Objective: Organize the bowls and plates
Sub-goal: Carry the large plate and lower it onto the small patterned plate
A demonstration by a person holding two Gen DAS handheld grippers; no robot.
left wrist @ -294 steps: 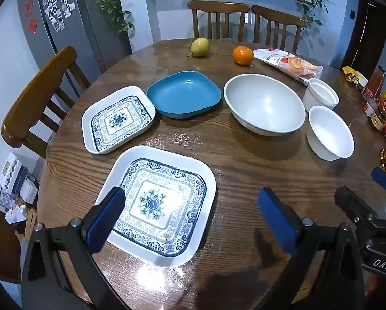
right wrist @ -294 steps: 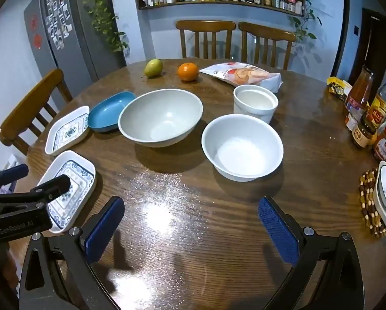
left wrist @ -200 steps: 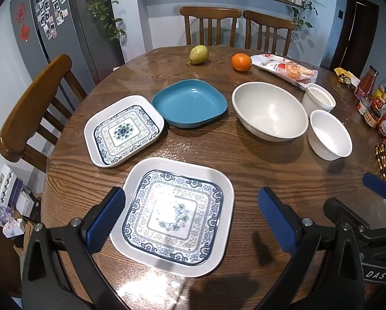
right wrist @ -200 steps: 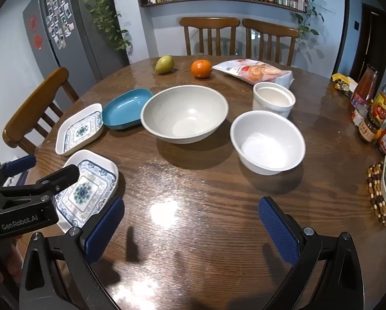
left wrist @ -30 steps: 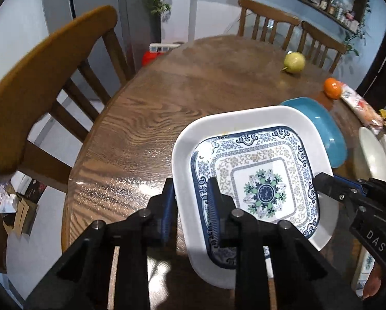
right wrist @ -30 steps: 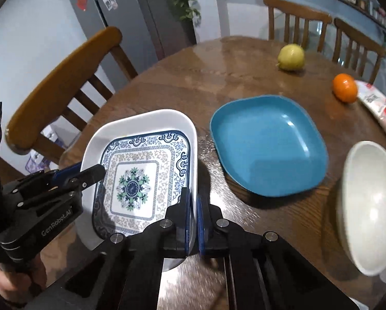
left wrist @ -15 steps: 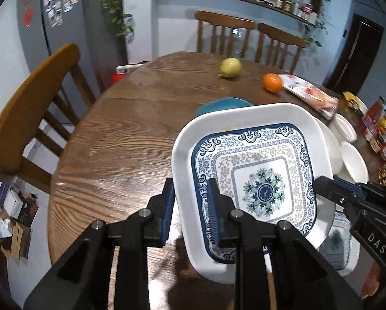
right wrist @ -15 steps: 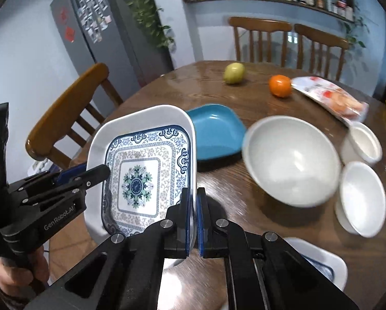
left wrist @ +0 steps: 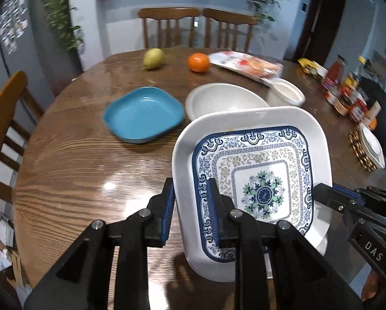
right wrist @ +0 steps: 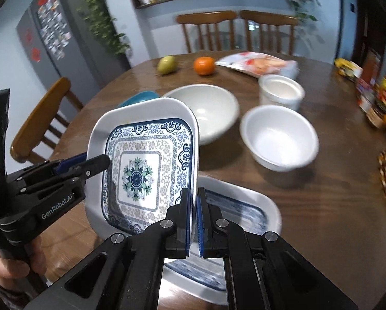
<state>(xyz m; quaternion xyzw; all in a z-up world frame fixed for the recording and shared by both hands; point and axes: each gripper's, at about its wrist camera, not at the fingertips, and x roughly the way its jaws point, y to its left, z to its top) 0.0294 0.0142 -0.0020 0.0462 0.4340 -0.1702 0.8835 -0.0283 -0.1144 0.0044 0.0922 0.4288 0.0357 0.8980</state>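
Observation:
Both grippers hold one small square blue-patterned plate [left wrist: 260, 173] in the air. My left gripper [left wrist: 190, 206] is shut on its left rim; my right gripper [right wrist: 194, 206] is shut on its right rim. The plate [right wrist: 141, 170] tilts above the larger patterned plate [right wrist: 247, 206], which lies on the table below it. A blue square dish [left wrist: 143, 115], a large white bowl [left wrist: 223, 98], a medium white bowl [right wrist: 279, 137] and a small white cup-bowl [right wrist: 280, 91] stand further back.
A pear [left wrist: 153, 58], an orange [left wrist: 198, 62] and a snack bag [left wrist: 247, 67] lie at the table's far side. Bottles and jars [left wrist: 347, 95] line the right edge. Wooden chairs [left wrist: 4, 111] stand at left and behind.
The held plate has swung right across the table, from beside the blue dish to above the larger patterned plate. Both grippers stayed shut on it.

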